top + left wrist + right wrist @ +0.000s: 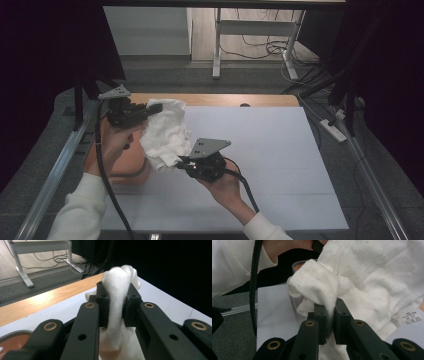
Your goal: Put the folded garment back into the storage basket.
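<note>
Holding a white cloth (165,131) up off the bench (280,150), we have it strung between both tools, over the bench's left part. Our left tool (152,108) is clamped on the cloth's upper end near the far left of the white sheet (270,165); in the left gripper view the fabric (117,295) is squeezed tight between the two black jaws and bulges out above them. Our right tool (181,163) pinches the lower end, nearer to us, and in the right gripper view a hemmed fold (317,287) sits bunched right at the jaw tips, gripped, with the rest of the cloth spreading off to the right and a small label (410,318) showing at its edge. The cloth hangs crumpled between the two tools, clear of the sheet. Just below the left hand (116,142) we see an orange-brown tray (131,167) resting at the bench's left edge. White sleeves (80,212) come in from the bottom.
</note>
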A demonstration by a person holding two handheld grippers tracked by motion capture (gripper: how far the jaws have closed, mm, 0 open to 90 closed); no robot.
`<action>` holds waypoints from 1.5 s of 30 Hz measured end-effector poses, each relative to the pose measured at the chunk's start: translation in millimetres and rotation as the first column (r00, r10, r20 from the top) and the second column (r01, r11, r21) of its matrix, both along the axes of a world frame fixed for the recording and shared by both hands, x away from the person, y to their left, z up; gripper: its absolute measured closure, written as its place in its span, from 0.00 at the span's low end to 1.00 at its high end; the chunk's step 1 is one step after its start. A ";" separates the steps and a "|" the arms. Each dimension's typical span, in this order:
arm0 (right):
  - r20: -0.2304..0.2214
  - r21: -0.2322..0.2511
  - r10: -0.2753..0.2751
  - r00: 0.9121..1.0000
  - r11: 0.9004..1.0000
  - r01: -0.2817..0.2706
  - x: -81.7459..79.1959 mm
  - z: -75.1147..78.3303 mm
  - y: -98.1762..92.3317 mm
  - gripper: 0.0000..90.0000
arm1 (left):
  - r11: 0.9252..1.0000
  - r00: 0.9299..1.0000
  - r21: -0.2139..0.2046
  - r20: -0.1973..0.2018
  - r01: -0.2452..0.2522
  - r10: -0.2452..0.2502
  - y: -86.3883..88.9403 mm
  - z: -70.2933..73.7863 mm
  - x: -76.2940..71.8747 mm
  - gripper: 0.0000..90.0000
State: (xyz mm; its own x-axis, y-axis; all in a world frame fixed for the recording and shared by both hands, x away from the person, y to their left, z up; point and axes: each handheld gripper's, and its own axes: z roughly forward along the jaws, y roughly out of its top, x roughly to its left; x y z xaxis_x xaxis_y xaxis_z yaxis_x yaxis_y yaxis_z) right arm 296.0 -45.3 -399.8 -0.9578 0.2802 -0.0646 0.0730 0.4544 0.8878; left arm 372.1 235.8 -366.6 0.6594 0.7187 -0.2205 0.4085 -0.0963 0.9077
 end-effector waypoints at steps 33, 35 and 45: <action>-0.005 -0.012 0.050 0.999 0.999 -0.050 7.7 -3.0 56.1 0.92 | 0.997 0.996 0.010 -0.014 -0.082 0.083 51.5 -1.5 -5.7 0.86; -0.010 -0.007 0.053 0.999 0.999 -0.053 8.0 -3.3 60.6 0.92 | 0.996 0.996 0.013 -0.012 -0.090 0.090 55.8 -0.2 -5.9 0.86; -0.023 0.001 0.064 0.998 0.998 -0.064 9.4 -9.1 75.8 0.92 | 0.993 0.993 0.015 -0.017 -0.114 0.114 73.2 -0.5 -7.6 0.86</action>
State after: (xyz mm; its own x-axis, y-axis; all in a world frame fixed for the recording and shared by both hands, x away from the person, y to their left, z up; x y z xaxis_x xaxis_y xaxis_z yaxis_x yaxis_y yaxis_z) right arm 305.4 30.5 -408.9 -0.9750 0.2180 -0.0417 0.0645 0.4583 0.8864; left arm 364.6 309.0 -367.0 0.5689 0.7921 -0.2210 0.4333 -0.0603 0.8992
